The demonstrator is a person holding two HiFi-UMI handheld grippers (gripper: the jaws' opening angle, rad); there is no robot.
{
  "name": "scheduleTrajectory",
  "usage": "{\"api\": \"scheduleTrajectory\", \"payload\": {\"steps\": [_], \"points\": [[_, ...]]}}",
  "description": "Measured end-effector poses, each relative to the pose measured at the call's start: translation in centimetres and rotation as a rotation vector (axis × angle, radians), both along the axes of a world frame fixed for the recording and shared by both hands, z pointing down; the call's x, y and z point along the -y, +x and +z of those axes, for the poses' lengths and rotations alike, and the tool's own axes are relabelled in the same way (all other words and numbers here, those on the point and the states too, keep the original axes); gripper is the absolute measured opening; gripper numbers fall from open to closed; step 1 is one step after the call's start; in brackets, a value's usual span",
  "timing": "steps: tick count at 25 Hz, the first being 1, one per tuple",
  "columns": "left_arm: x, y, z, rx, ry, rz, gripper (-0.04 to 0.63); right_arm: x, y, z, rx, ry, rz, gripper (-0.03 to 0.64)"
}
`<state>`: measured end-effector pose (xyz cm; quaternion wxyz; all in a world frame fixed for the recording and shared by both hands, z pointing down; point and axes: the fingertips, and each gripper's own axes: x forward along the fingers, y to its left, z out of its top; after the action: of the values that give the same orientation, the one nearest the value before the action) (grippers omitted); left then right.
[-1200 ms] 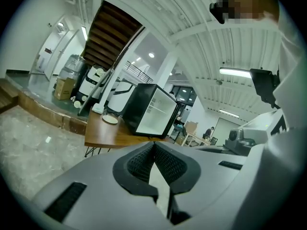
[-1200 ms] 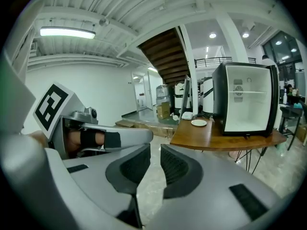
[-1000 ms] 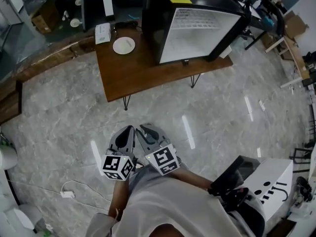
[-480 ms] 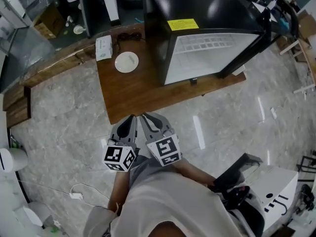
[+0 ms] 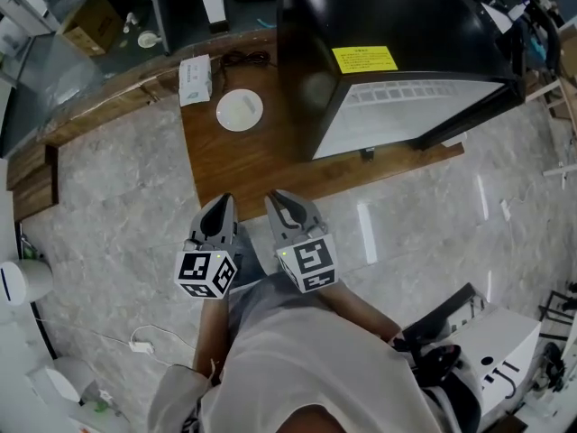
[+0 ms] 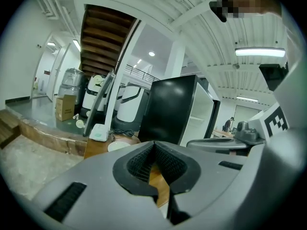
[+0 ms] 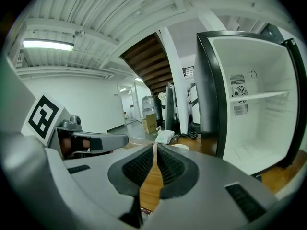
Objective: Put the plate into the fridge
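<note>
A white plate (image 5: 240,110) lies on the wooden table (image 5: 261,165), left of the black fridge (image 5: 388,25), whose door is swung open on a white inside (image 7: 254,123). Both grippers hover side by side over the table's near edge, well short of the plate. My left gripper (image 5: 219,207) is shut and empty; in its own view the plate (image 6: 120,145) lies ahead, to the left. My right gripper (image 5: 281,201) has just been closing with nothing between its jaws; its tips meet. In its view the plate (image 7: 181,146) lies ahead, slightly right.
A white box (image 5: 195,78) and a black cable (image 5: 248,59) lie behind the plate. A wooden ledge (image 5: 36,174) runs along the left. A cardboard box (image 5: 90,21) sits far left. A white cord (image 5: 135,341) lies on the marble floor, a white machine (image 5: 505,359) at bottom right.
The table and fridge have come much nearer in the head view. Both grippers have gone from over the bare floor to the table's front edge, still side by side.
</note>
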<state>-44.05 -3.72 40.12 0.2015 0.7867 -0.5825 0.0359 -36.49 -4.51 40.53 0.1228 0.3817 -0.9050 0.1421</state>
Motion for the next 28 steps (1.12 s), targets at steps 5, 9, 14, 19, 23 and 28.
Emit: {"api": "scheduleTrajectory", "payload": {"steps": [5, 9, 14, 19, 23, 28], "points": [[5.3, -4.0, 1.2, -0.03, -0.005, 0.05, 0.018, 4.4, -3.1, 0.6, -0.002, 0.009, 0.04, 0.037], [10.1, -6.6, 2.1, -0.031, -0.008, 0.103, 0.018, 8.1, -5.7, 1.8, -0.017, -0.003, 0.088, 0.037], [16.1, -11.1, 3.7, -0.034, -0.035, 0.165, 0.018, 12.8, -10.8, 3.1, -0.02, -0.009, 0.107, 0.037], [24.2, -18.0, 6.2, -0.016, -0.083, 0.231, 0.018, 20.0, -18.3, 5.7, -0.043, -0.062, 0.151, 0.037], [28.0, -20.8, 8.3, -0.019, -0.131, 0.272, 0.018, 23.2, -20.6, 8.5, -0.062, -0.122, 0.193, 0.037], [37.2, -27.0, 14.1, -0.013, -0.185, 0.302, 0.02, 31.1, -25.1, 14.1, -0.096, -0.188, 0.291, 0.037]]}}
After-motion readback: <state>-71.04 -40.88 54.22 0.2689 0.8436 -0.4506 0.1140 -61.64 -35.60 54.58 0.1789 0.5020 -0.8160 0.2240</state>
